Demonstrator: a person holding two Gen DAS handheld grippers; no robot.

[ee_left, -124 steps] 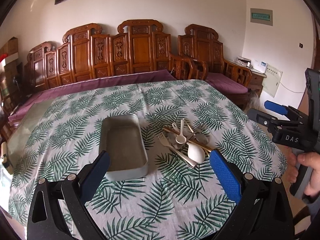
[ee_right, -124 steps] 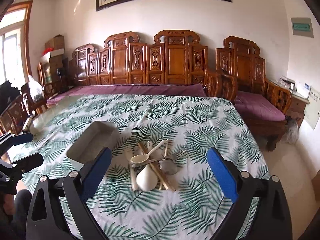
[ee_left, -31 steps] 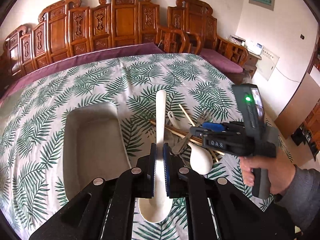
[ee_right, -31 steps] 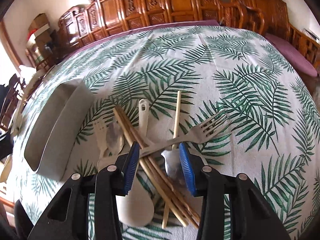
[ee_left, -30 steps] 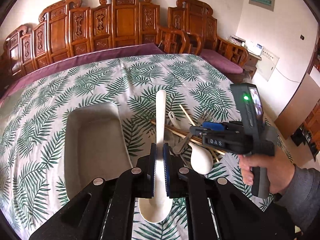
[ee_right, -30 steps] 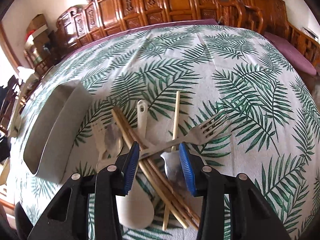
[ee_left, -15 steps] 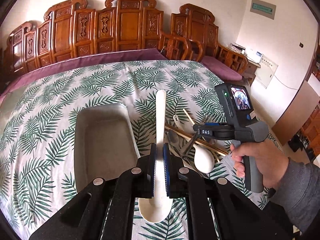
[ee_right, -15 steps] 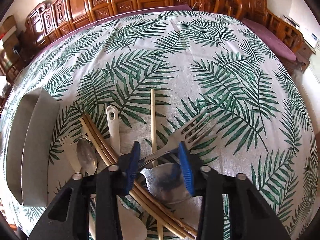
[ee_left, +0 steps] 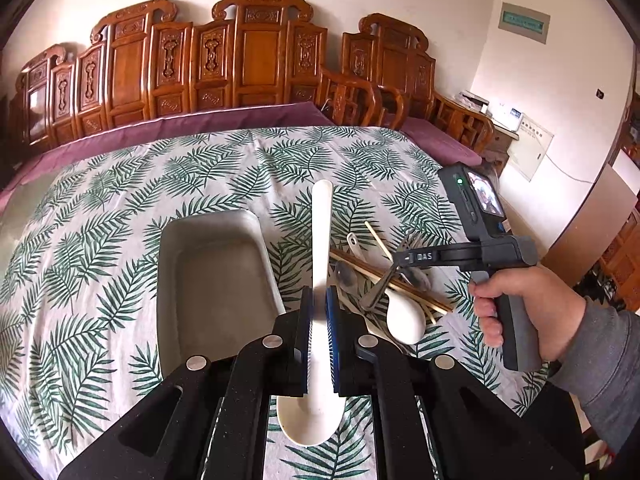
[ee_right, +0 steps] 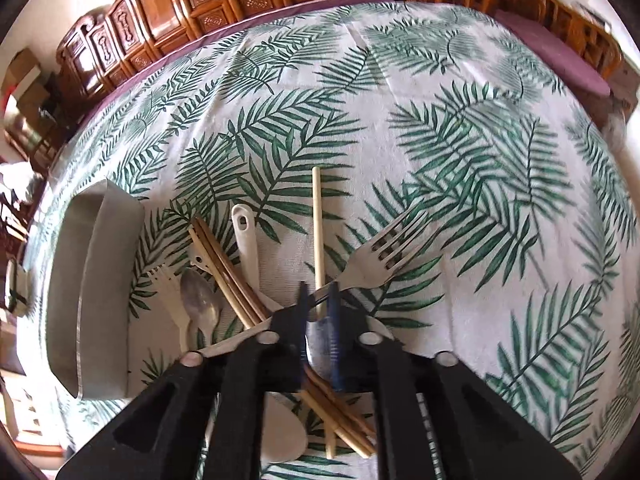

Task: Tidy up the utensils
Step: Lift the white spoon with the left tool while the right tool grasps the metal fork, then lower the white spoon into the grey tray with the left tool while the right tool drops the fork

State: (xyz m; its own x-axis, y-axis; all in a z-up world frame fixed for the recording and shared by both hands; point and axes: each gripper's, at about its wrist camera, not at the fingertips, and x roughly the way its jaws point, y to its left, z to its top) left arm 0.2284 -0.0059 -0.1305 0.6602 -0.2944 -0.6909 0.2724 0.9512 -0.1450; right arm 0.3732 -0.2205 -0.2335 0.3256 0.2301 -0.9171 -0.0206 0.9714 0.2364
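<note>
My left gripper (ee_left: 319,300) is shut on a large white spoon (ee_left: 321,240), its handle pointing forward and its bowl under the jaws, held above the table beside the grey metal tray (ee_left: 208,276). My right gripper (ee_right: 320,300) is shut on a metal fork (ee_right: 384,252) by its handle, tines pointing forward right, over the utensil pile. The right gripper (ee_left: 396,266) also shows in the left wrist view, low over the pile. The pile holds wooden chopsticks (ee_right: 224,264), a white spoon (ee_right: 246,236), a metal spoon (ee_right: 198,296) and a pale plastic fork (ee_right: 168,284).
The tray (ee_right: 92,280) lies left of the pile on a leaf-print tablecloth (ee_right: 440,128). A carved wooden bench (ee_left: 248,64) with a purple cushion runs behind the table. Another white spoon (ee_left: 404,316) lies at the pile's near edge.
My right gripper has closed fully on the metal fork's handle and the fork is lifted slightly. My left gripper, still holding the white spoon, has risen and drawn back a little.
</note>
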